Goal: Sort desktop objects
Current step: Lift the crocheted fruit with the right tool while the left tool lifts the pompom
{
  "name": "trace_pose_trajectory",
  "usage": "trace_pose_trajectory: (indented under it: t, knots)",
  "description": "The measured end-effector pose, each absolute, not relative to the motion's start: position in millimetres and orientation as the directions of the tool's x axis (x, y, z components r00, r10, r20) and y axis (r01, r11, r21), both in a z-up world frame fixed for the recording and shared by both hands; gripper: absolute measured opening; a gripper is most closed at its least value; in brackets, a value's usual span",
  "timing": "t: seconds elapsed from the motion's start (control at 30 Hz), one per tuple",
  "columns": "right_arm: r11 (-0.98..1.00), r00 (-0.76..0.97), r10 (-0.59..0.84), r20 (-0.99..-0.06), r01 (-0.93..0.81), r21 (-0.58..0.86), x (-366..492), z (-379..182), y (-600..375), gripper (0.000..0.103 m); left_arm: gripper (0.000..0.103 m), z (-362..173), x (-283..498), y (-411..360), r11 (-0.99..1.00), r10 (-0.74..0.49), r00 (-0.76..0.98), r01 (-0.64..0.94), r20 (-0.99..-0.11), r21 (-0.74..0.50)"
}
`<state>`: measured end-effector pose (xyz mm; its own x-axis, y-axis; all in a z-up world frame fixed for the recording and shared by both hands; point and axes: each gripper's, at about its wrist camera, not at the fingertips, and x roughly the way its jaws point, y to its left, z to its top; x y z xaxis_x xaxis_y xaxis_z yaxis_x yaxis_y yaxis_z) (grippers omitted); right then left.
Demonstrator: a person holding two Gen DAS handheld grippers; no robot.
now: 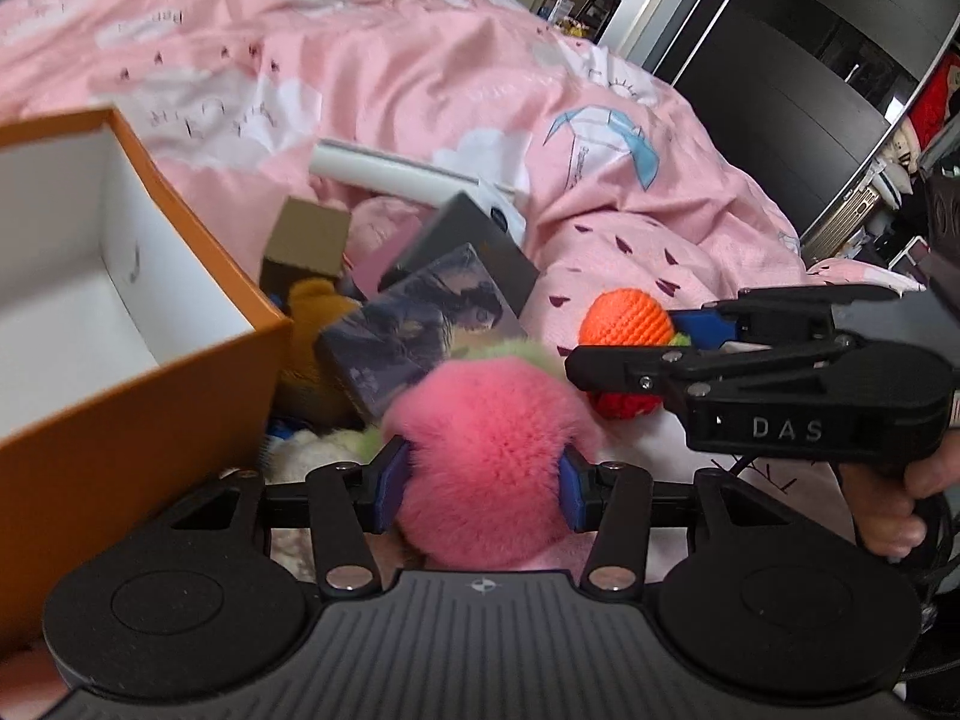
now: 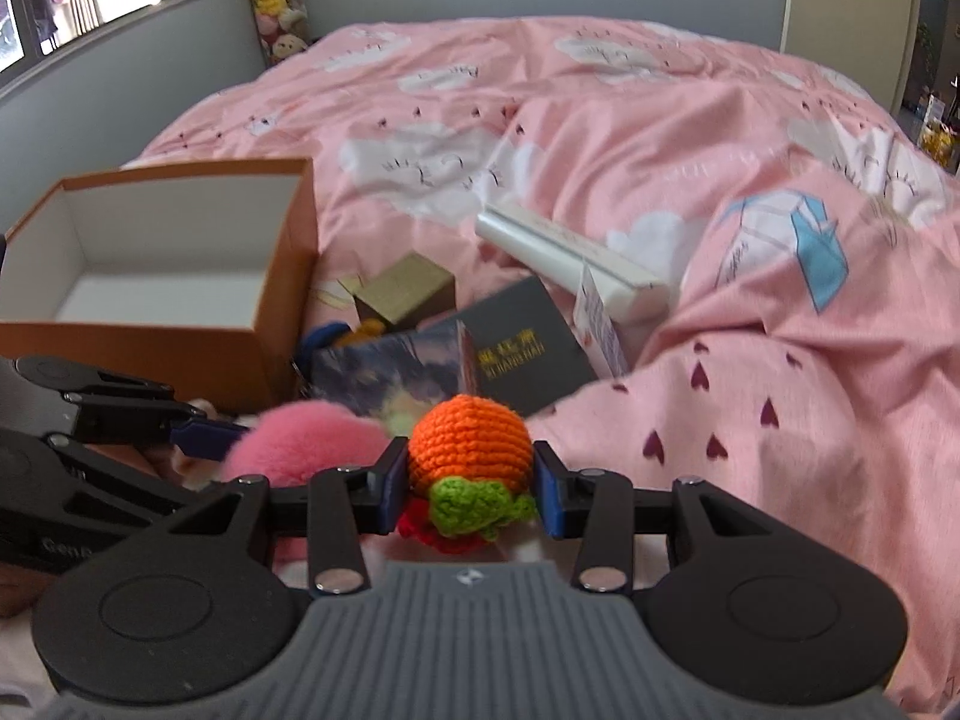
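Left gripper [image 1: 480, 483] clamps a fluffy pink pompom [image 1: 486, 450]; beside it, right gripper [image 2: 468, 483] grips an orange crocheted fruit [image 2: 468, 444]. Ahead, dark books [image 2: 522, 348] and a white tube [image 2: 570, 258] crowd the pink duvet [image 2: 750, 360], an open orange cardboard box [image 2: 180, 330] to their left.

On the side of the right gripper [image 1: 624, 354], in the left wrist view, you can read the white letters "DAS". On the body of the left gripper [image 2: 204, 438], in the right wrist view, you see the start of a word, "Gene", and the rest is cut off. The dark box [image 2: 528, 354] on the bed carries gold letters, "SI HANG HAI" as far as I can read, under gold characters too small to tell.
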<state>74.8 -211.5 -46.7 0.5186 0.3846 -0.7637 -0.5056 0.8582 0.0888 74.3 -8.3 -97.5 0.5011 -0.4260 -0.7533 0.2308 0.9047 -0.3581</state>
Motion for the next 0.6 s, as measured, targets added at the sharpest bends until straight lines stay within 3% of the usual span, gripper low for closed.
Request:
trace_pose_trajectory:
  t: [0.6]
  knots:
    - [0.863,0.488,0.421,-0.765,-0.475,0.172,90,-55,-224,0.045,0.065,-117,89,-40,0.931,-0.351,0.444,0.259,-0.825,-0.257]
